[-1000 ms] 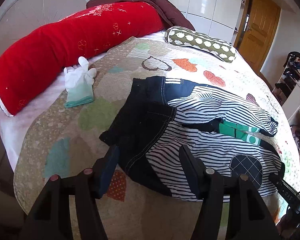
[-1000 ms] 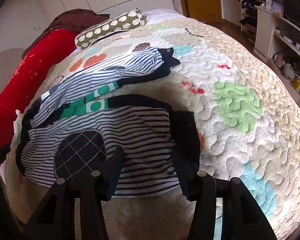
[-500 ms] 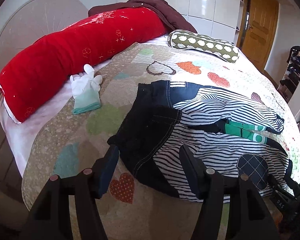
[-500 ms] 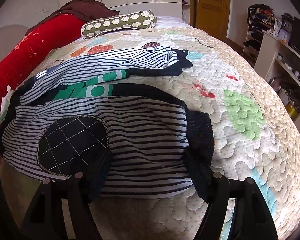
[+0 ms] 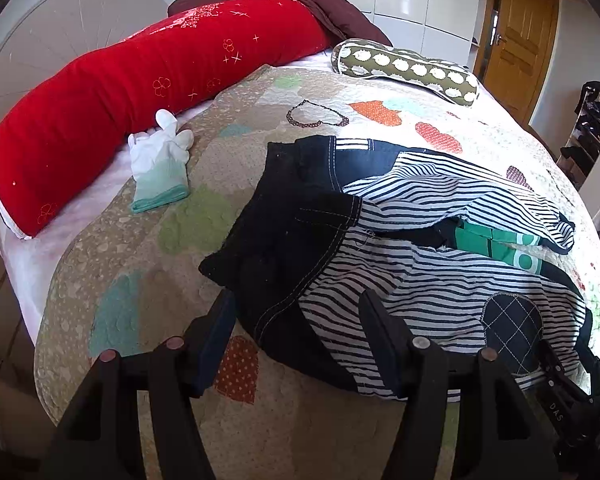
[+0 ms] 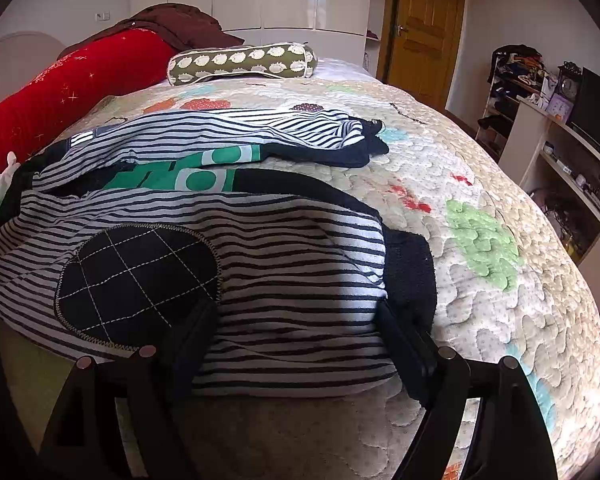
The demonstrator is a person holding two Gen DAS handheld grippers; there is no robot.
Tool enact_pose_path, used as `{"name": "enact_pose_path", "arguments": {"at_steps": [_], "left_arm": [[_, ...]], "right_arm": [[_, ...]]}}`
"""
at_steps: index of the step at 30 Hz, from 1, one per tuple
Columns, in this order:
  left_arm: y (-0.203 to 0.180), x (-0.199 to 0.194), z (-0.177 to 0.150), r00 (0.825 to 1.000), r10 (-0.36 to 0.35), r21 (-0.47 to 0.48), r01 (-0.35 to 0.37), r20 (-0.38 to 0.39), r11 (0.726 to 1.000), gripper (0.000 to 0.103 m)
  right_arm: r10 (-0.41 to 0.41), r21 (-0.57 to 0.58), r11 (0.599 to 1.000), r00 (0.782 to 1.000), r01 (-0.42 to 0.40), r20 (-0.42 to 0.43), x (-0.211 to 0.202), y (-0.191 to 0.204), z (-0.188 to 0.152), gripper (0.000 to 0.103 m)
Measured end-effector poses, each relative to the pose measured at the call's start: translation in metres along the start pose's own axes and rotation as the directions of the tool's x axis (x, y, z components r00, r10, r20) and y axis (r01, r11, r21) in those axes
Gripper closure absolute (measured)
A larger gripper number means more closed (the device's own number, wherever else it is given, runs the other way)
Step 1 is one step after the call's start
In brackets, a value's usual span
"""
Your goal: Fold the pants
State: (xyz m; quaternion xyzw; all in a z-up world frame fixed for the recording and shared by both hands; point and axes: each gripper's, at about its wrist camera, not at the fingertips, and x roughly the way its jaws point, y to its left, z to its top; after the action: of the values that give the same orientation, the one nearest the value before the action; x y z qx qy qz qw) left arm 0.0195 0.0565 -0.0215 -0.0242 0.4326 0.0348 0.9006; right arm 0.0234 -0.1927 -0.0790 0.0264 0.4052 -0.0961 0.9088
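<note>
Black-and-white striped pants (image 5: 420,280) with a dark waist part, a green band and a black quilted knee patch lie spread on the quilted bed. My left gripper (image 5: 296,316) is open, its fingers either side of the dark waist end near the bed's front edge. My right gripper (image 6: 296,320) is open over the near leg (image 6: 292,264), with the knee patch (image 6: 136,276) at its left finger and the black cuff (image 6: 412,272) at its right finger. The far leg (image 6: 260,132) lies behind.
A red bolster (image 5: 140,92), a brown garment (image 5: 324,8) and a green patterned roll pillow (image 5: 408,68) lie at the head of the bed. A white and mint glove (image 5: 160,164) lies left of the pants. Shelves (image 6: 560,140) and a wooden door (image 6: 424,24) stand to the right.
Both grippers have come lower and closer to the pants. The right gripper's fingers have opened wider and now straddle the near leg's lower end.
</note>
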Motion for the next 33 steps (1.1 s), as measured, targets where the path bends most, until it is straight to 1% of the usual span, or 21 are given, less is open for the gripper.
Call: {"name": "enact_pose_path", "arguments": {"at_steps": [2, 4, 7, 10, 11, 13, 14, 16, 17, 19, 20, 21, 24, 26, 27, 28, 29, 30, 31, 32, 33], "left_arm": [[0.004, -0.002, 0.005, 1.000, -0.016, 0.006, 0.016, 0.008, 1.000, 0.041], [0.010, -0.003, 0.015, 0.998, -0.055, 0.021, 0.055, 0.013, 0.998, 0.040], [0.016, 0.004, 0.040, 0.991, -0.131, 0.048, 0.130, 0.006, 0.990, 0.040], [0.016, 0.022, 0.078, 0.977, -0.211, 0.066, 0.212, -0.026, 0.975, 0.037], [0.012, 0.030, 0.091, 0.972, -0.231, 0.084, 0.233, -0.037, 0.969, 0.036], [0.000, 0.054, 0.119, 0.962, -0.264, 0.133, 0.272, -0.070, 0.953, 0.036], [-0.007, 0.068, 0.131, 0.958, -0.270, 0.162, 0.282, -0.093, 0.946, 0.036], [-0.022, 0.094, 0.149, 0.955, -0.266, 0.226, 0.290, -0.132, 0.930, 0.036], [-0.030, 0.107, 0.156, 0.950, -0.271, 0.261, 0.305, -0.156, 0.916, 0.036], [-0.043, 0.131, 0.164, 0.932, -0.286, 0.312, 0.347, -0.223, 0.884, 0.036], [-0.048, 0.142, 0.167, 0.925, -0.289, 0.324, 0.360, -0.248, 0.875, 0.036], [-0.052, 0.152, 0.168, 0.919, -0.289, 0.333, 0.371, -0.269, 0.867, 0.036], [-0.061, 0.177, 0.171, 0.912, -0.278, 0.357, 0.378, -0.301, 0.854, 0.036], [-0.067, 0.191, 0.168, 0.889, -0.293, 0.370, 0.420, -0.353, 0.829, 0.036], [-0.071, 0.197, 0.166, 0.887, -0.277, 0.384, 0.417, -0.369, 0.824, 0.036], [-0.074, 0.200, 0.162, 0.891, -0.260, 0.403, 0.407, -0.372, 0.820, 0.036], [-0.077, 0.200, 0.160, 0.898, -0.250, 0.424, 0.398, -0.362, 0.814, 0.036], [-0.079, 0.198, 0.158, 0.905, -0.239, 0.442, 0.386, -0.352, 0.810, 0.041], [-0.080, 0.196, 0.158, 0.903, -0.247, 0.441, 0.392, -0.351, 0.807, 0.052], [-0.080, 0.192, 0.159, 0.898, -0.266, 0.430, 0.407, -0.351, 0.806, 0.086], [-0.080, 0.189, 0.160, 0.890, -0.282, 0.415, 0.422, -0.358, 0.806, 0.097]], "right_arm": [[0.013, 0.004, 1.000, 0.999, -0.013, -0.039, -0.002, -0.002, 0.007, 0.018], [0.046, -0.013, 0.999, 0.995, -0.048, -0.086, -0.007, -0.004, 0.019, 0.019], [0.109, -0.080, 0.990, 0.992, -0.114, -0.056, -0.025, -0.007, 0.049, 0.020], [0.108, -0.232, 0.967, 0.994, -0.108, -0.012, -0.030, -0.001, 0.090, 0.020], [0.115, -0.271, 0.955, 0.993, -0.116, -0.018, -0.025, 0.002, 0.106, 0.020], [0.152, -0.326, 0.931, 0.987, -0.161, -0.055, -0.003, 0.007, 0.137, 0.020], [0.165, -0.348, 0.920, 0.984, -0.180, -0.072, 0.011, 0.012, 0.150, 0.020], [0.179, -0.381, 0.898, 0.973, -0.221, -0.144, 0.048, 0.021, 0.175, 0.020], [0.176, -0.387, 0.893, 0.970, -0.229, -0.167, 0.066, 0.025, 0.186, 0.020], [0.195, -0.396, 0.879, 0.958, -0.266, -0.210, 0.096, 0.033, 0.203, 0.021], [0.206, -0.398, 0.871, 0.950, -0.288, -0.236, 0.111, 0.037, 0.209, 0.023], [0.206, -0.398, 0.869, 0.946, -0.294, -0.251, 0.123, 0.040, 0.213, 0.023], [0.228, -0.379, 0.865, 0.930, -0.329, -0.288, 0.155, 0.045, 0.223, 0.023], [0.254, -0.349, 0.859, 0.904, -0.375, -0.345, 0.176, 0.048, 0.223, 0.023], [0.259, -0.339, 0.856, 0.892, -0.390, -0.372, 0.184, 0.049, 0.220, 0.023], [0.264, -0.333, 0.854, 0.884, -0.400, -0.385, 0.189, 0.051, 0.217, 0.023], [0.272, -0.332, 0.853, 0.886, -0.403, -0.375, 0.190, 0.050, 0.214, 0.022], [0.280, -0.330, 0.854, 0.890, -0.402, -0.358, 0.188, 0.049, 0.212, 0.027], [0.291, -0.323, 0.855, 0.890, -0.407, -0.351, 0.186, 0.049, 0.211, 0.033], [0.306, -0.310, 0.854, 0.886, -0.417, -0.349, 0.183, 0.048, 0.210, 0.057], [0.326, -0.296, 0.851, 0.877, -0.435, -0.352, 0.179, 0.049, 0.209, 0.086]]}}
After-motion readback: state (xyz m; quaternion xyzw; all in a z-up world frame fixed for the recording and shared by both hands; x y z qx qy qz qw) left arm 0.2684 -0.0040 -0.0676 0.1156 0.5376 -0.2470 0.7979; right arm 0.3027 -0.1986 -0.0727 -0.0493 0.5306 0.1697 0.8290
